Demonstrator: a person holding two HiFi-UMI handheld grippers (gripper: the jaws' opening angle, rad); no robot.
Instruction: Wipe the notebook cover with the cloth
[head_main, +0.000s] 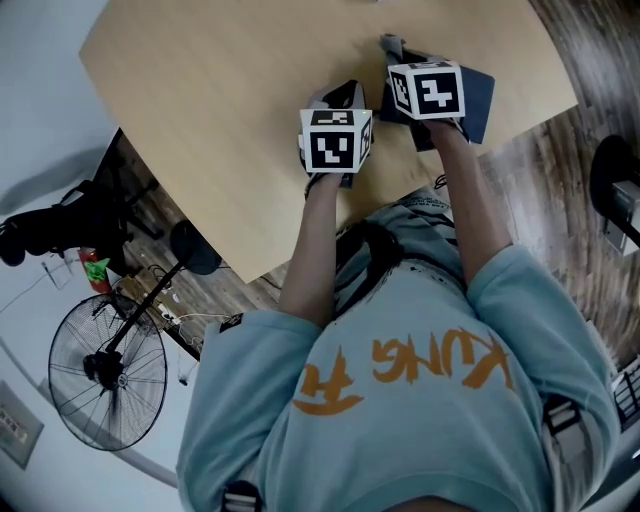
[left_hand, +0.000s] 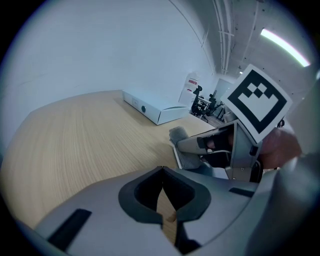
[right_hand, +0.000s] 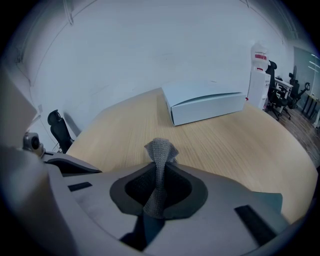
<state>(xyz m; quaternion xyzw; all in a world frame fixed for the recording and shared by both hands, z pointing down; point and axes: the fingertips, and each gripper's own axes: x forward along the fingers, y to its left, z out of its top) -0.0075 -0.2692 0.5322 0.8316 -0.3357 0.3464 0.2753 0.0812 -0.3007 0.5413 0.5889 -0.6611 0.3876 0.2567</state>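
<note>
A dark blue notebook lies on the wooden table near its right front edge. My right gripper is over it, shut on a grey knitted cloth that sticks up between its jaws. The cloth and the notebook's edge also show in the left gripper view. In the right gripper view a corner of the notebook peeks out at lower right. My left gripper rests just left of the notebook on bare table. It is shut with nothing between its jaws.
A flat white box lies at the far side of the table, also seen as the box in the left gripper view. A floor fan and a black chair stand left of the table. Office chairs stand beyond.
</note>
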